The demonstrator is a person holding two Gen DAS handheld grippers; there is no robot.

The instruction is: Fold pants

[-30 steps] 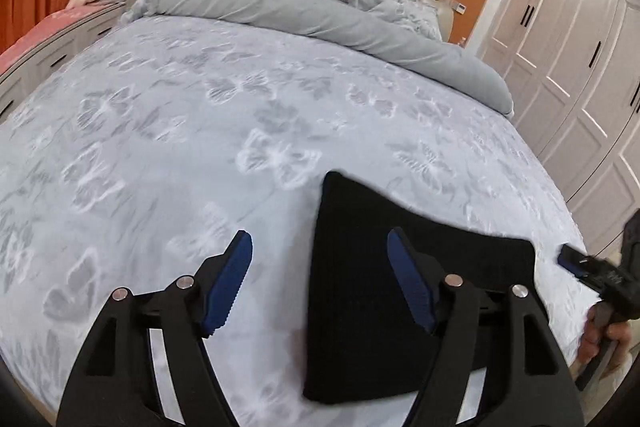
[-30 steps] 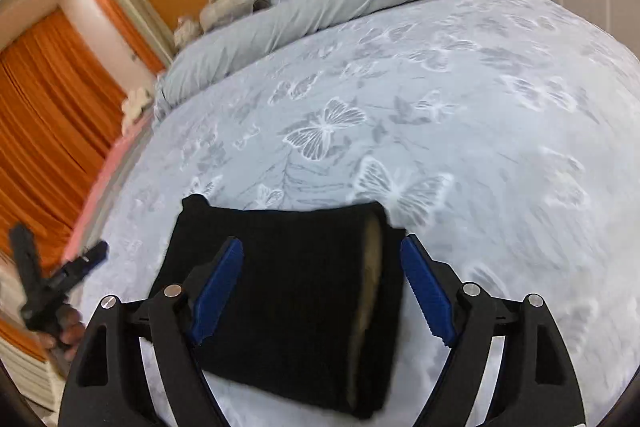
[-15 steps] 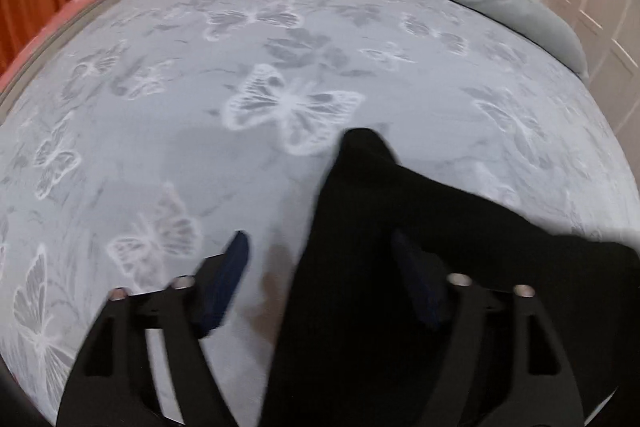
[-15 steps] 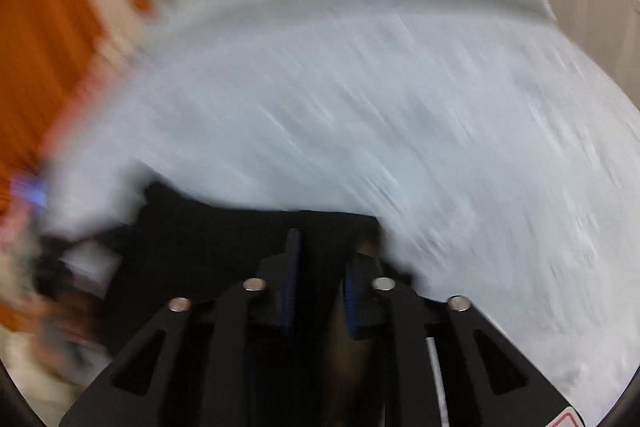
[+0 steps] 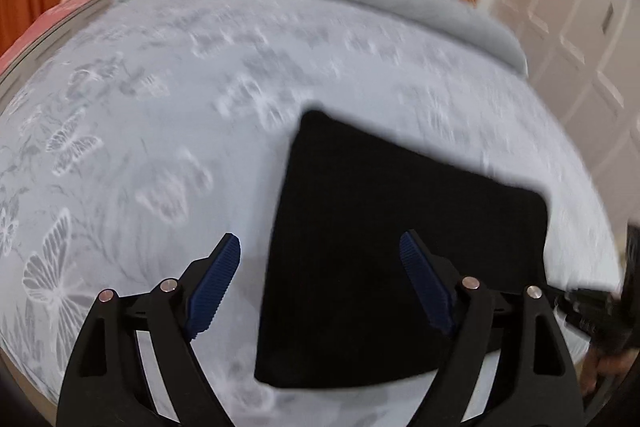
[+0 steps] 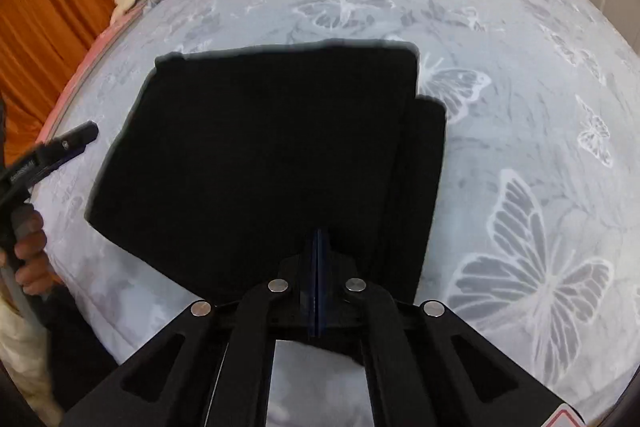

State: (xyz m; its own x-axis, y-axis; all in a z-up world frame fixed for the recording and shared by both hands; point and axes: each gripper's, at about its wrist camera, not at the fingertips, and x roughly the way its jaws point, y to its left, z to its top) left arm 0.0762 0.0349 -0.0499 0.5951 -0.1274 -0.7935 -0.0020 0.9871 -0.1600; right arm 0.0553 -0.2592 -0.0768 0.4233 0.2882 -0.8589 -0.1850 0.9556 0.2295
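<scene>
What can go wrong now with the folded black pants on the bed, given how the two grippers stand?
1. The right gripper is shut over the near edge of the black pants; whether it pinches cloth is unclear, and a pull might open the fold.
2. On the right a lower layer sticks out, so the stack may slide apart.
3. The left gripper, just opening, straddles the pants' left edge and may snag it.

Both wrist views look steeply down, close over the bed (image 5: 160, 155). They share the folded black pants (image 6: 260, 155), seen from its left and right.
</scene>
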